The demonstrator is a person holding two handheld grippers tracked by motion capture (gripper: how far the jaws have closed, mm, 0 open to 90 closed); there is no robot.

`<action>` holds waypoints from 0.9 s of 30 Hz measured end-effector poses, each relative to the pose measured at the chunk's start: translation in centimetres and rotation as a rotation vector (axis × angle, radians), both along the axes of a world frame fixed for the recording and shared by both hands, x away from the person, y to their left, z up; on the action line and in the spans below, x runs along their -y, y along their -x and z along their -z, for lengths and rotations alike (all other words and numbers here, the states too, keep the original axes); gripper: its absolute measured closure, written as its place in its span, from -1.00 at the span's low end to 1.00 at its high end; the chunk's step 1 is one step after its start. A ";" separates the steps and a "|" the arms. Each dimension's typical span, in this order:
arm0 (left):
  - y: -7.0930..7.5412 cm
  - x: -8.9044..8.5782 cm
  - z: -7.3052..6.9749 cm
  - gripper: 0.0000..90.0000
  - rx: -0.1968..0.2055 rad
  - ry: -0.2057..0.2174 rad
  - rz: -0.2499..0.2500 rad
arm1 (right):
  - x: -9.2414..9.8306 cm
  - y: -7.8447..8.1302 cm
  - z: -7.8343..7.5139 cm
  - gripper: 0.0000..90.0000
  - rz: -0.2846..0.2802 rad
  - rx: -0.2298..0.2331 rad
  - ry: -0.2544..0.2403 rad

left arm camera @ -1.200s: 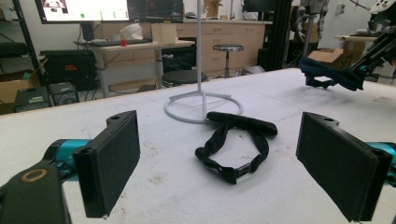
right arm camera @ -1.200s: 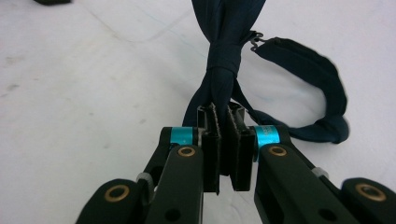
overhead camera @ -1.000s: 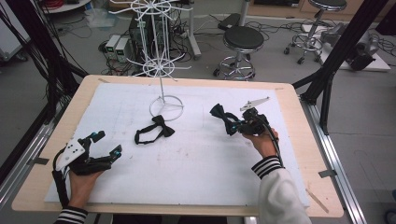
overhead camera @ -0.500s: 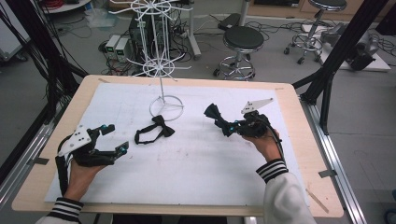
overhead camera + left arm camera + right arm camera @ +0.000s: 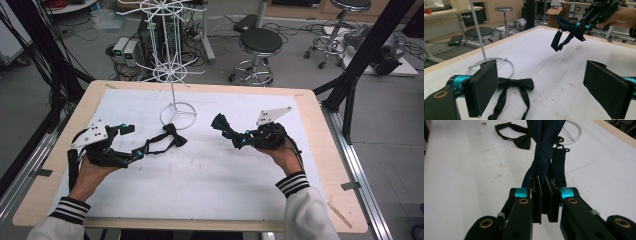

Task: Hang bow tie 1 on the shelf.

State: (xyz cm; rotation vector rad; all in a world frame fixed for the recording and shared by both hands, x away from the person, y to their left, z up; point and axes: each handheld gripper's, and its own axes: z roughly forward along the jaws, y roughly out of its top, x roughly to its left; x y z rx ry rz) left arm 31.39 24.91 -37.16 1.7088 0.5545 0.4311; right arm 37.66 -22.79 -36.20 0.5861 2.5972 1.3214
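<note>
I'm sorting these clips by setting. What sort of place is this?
Probably a lab or workshop: a table framed by black struts, loose cables and electronics on the floor, and round stools behind.

navy bow tie point(image 5: 544, 142), black bow tie point(image 5: 517, 85)

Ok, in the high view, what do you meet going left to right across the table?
Left claw → black bow tie lying on the white mat, below the wire stand's ring base → dark blue bow tie → right claw, shut on that tie.
</note>
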 end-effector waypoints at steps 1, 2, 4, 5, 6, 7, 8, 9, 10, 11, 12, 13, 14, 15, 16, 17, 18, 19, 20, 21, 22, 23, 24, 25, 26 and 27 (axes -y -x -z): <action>-0.1 0.2 -0.2 -0.71 0.000 -0.005 0.007 | 0.0 0.1 -0.1 0.91 -0.005 -0.002 -0.009; -0.3 0.4 -0.4 -0.71 -0.003 -0.006 0.017 | 0.0 0.1 -0.1 0.91 -0.015 0.006 -0.018; -0.7 0.7 -0.6 -0.71 -0.014 -0.004 0.043 | 0.0 0.2 -0.2 0.91 -0.028 0.013 -0.026; -0.8 0.9 -0.8 -0.71 -0.022 -0.003 0.052 | -0.1 0.3 -0.3 0.91 -0.058 0.017 -0.045; -1.0 1.1 -0.9 -0.72 -0.030 -0.010 0.063 | -0.2 0.4 -0.4 0.91 -0.073 0.025 -0.051; -1.1 1.3 -1.1 -0.72 -0.030 -0.016 0.073 | -0.3 0.5 -0.5 0.91 -0.085 0.033 -0.054; -1.3 1.5 -1.3 -0.72 -0.031 -0.022 0.082 | -0.4 0.7 -0.6 0.90 -0.100 0.037 -0.059; -1.4 1.7 -1.4 -0.72 -0.031 -0.025 0.090 | -0.5 0.7 -0.6 0.91 -0.112 0.042 -0.065; -1.6 2.0 -1.6 -0.71 -0.032 -0.029 0.101 | -0.6 0.8 -0.7 0.90 -0.121 0.047 -0.069; -1.7 2.2 -1.8 -0.71 -0.031 -0.026 0.110 | -0.6 0.8 -0.7 0.90 -0.121 0.047 -0.069; -1.8 2.4 -1.9 -0.72 -0.034 -0.023 0.120 | -0.8 1.0 -0.7 0.91 -0.136 0.050 -0.076; -1.9 2.6 -2.1 -0.72 -0.041 -0.025 0.131 | -0.8 1.0 -0.7 0.91 -0.136 0.050 -0.076; -2.1 2.9 -2.3 -0.71 -0.047 -0.030 0.140 | -1.0 1.0 -0.7 0.90 -0.146 0.054 -0.079; -2.2 3.2 -2.5 -0.72 -0.046 -0.038 0.151 | -1.1 1.1 -0.8 0.90 -0.156 0.056 -0.083; -2.3 3.4 -2.7 -0.72 -0.045 -0.045 0.163 | -1.2 1.2 -0.8 0.90 -0.164 0.057 -0.087; -2.5 3.6 -2.9 -0.71 -0.047 -0.050 0.174 | -1.5 1.3 -0.9 0.90 -0.182 0.064 -0.098; -2.6 3.9 -3.0 -0.71 -0.055 -0.053 0.176 | -1.5 1.3 -0.9 0.90 -0.182 0.064 -0.098; -2.8 4.2 -3.2 -0.71 -0.058 -0.064 0.182 | -1.6 1.3 -0.9 0.90 -0.189 0.068 -0.102; -2.9 4.4 -3.4 -0.72 -0.062 -0.074 0.192 | -1.7 1.4 -0.9 0.90 -0.197 0.071 -0.105; -3.0 4.7 -3.6 -0.72 -0.063 -0.073 0.198 | -1.8 1.4 -0.9 0.90 -0.203 0.072 -0.107; -3.1 4.9 -3.8 -0.72 -0.067 -0.082 0.205 | -2.0 1.5 -0.9 0.90 -0.209 0.071 -0.109; -3.2 5.2 -4.0 -0.72 -0.064 -0.082 0.212 | -2.2 1.5 -1.0 0.90 -0.222 0.074 -0.115; -3.3 5.5 -4.1 -0.72 -0.071 -0.080 0.220 | -2.3 1.6 -1.0 0.90 -0.227 0.073 -0.118; -3.4 5.7 -4.3 -0.72 -0.071 -0.084 0.226 | -2.3 1.6 -1.0 0.90 -0.227 0.073 -0.118; -3.4 6.0 -4.4 -0.72 -0.074 -0.086 0.233 | -2.3 1.6 -1.0 0.90 -0.230 0.077 -0.115; -3.5 6.2 -4.5 -0.72 -0.077 -0.088 0.241 | -2.4 1.6 -1.0 0.90 -0.231 0.079 -0.121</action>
